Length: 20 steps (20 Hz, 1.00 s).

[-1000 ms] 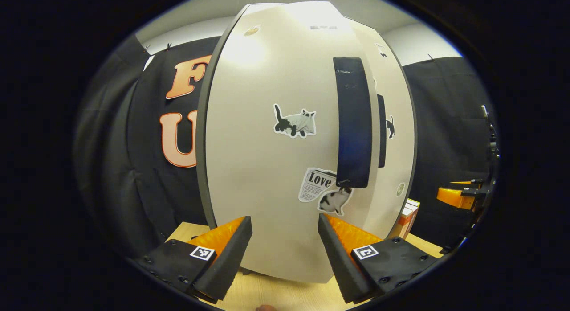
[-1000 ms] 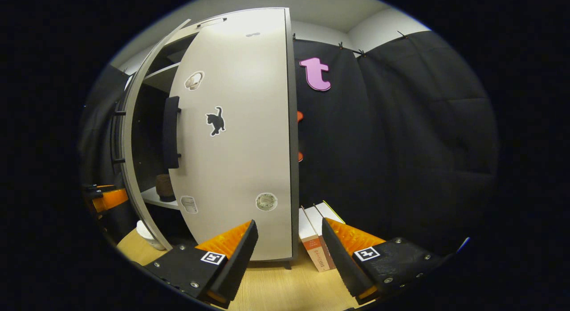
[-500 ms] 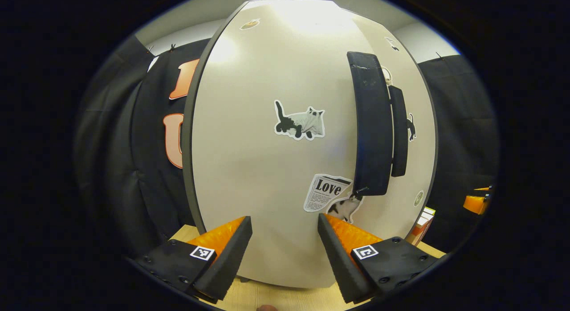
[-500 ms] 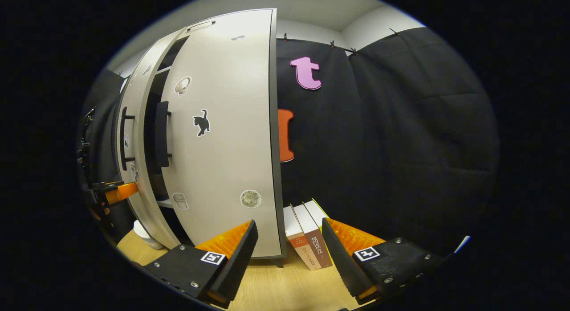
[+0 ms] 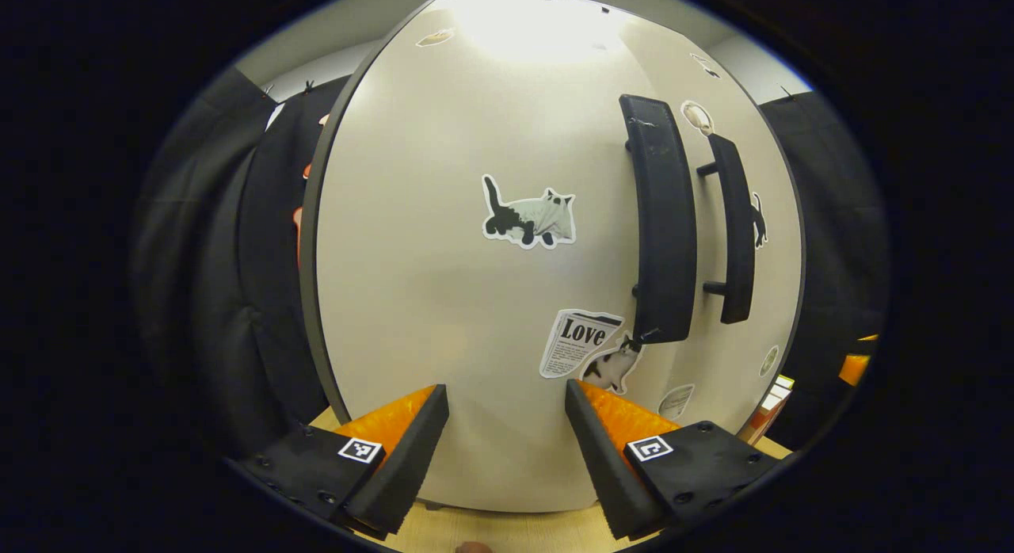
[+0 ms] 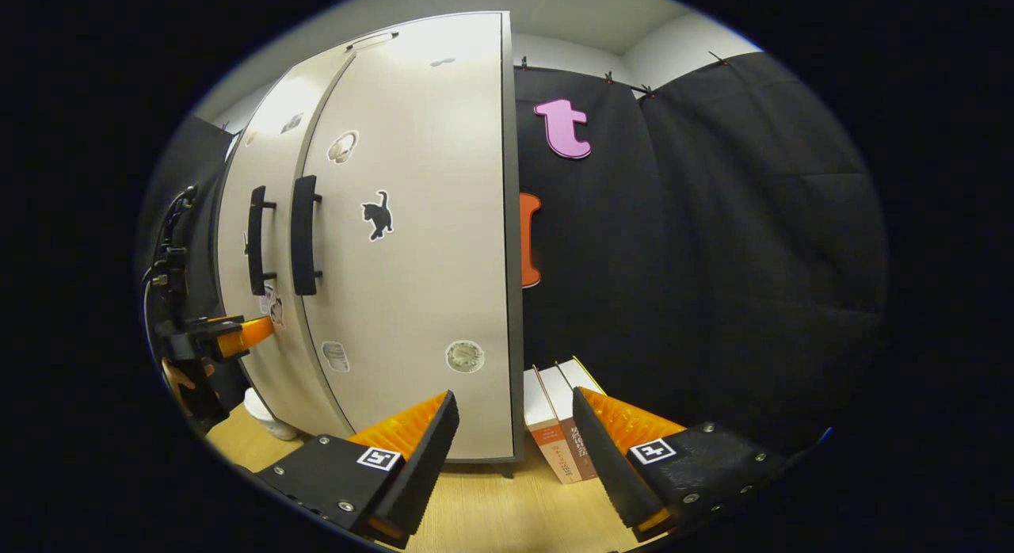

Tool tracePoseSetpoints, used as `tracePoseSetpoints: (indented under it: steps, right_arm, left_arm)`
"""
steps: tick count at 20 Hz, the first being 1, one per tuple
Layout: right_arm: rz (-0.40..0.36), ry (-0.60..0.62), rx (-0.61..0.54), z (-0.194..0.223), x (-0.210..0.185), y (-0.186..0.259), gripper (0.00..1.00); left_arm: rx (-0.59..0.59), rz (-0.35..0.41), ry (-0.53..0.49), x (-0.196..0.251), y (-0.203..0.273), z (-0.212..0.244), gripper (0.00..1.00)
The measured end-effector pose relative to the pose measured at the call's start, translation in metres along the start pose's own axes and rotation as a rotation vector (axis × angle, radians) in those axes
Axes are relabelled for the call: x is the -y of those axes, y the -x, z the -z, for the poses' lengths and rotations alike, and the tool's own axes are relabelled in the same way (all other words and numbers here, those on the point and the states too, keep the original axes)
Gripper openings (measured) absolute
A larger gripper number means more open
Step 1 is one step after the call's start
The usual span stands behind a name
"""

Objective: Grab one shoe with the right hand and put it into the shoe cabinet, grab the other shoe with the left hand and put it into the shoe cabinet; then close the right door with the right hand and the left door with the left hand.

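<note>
The pale shoe cabinet stands with both doors flush. In the left gripper view the left door (image 5: 444, 284), with a cat sticker, is right in front of me, its black handle (image 5: 664, 220) beside the right door's handle (image 5: 733, 228). My left gripper (image 5: 507, 450) is open, fingertips close against the left door's lower face, holding nothing. In the right gripper view the right door (image 6: 420, 260) and left door (image 6: 238, 220) meet between the two handles (image 6: 303, 236). My right gripper (image 6: 515, 450) is open and empty near the cabinet's right lower corner. The left gripper (image 6: 238, 335) is at the left door.
Several books (image 6: 554, 434) lean between the cabinet's right side and the black cloth wall. A white object (image 6: 265, 414) sits on the wooden table (image 6: 491, 513) by the cabinet's foot. The right gripper (image 5: 855, 367) is at the far right edge.
Both doors have swung shut: the gap that showed a shelf and a shoe is gone. My left gripper followed the left door inward, and the right gripper stayed by the right door's corner.
</note>
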State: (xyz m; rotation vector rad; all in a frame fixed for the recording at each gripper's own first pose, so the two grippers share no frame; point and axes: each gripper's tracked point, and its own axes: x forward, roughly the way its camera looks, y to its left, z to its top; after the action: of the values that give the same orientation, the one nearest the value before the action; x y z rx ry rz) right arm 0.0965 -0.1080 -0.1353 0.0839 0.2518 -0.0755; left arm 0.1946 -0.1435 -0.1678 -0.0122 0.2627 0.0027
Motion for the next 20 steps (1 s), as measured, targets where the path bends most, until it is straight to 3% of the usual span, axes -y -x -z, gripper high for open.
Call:
tracePoseSetpoints:
  steps: [7, 11, 16, 20]
  right_arm:
    - [-0.044, 0.005, -0.001, -0.010, -0.020, -0.002, 0.90]
    - [-0.070, 0.009, 0.040, -0.038, -0.027, 0.004, 0.89]
    - [-0.080, 0.003, 0.134, -0.092, -0.027, 0.022, 0.90]
    - [-0.067, -0.014, 0.169, -0.109, -0.027, 0.032, 0.90]
  left_arm:
    - [-0.047, -0.013, 0.007, -0.001, -0.002, 0.009, 0.97]
    - [-0.049, 0.003, 0.019, -0.013, 0.021, 0.000, 0.97]
    - [0.018, -0.010, 0.029, -0.052, 0.079, -0.046, 0.97]
    - [0.085, -0.042, 0.010, -0.088, 0.119, -0.088, 0.96]
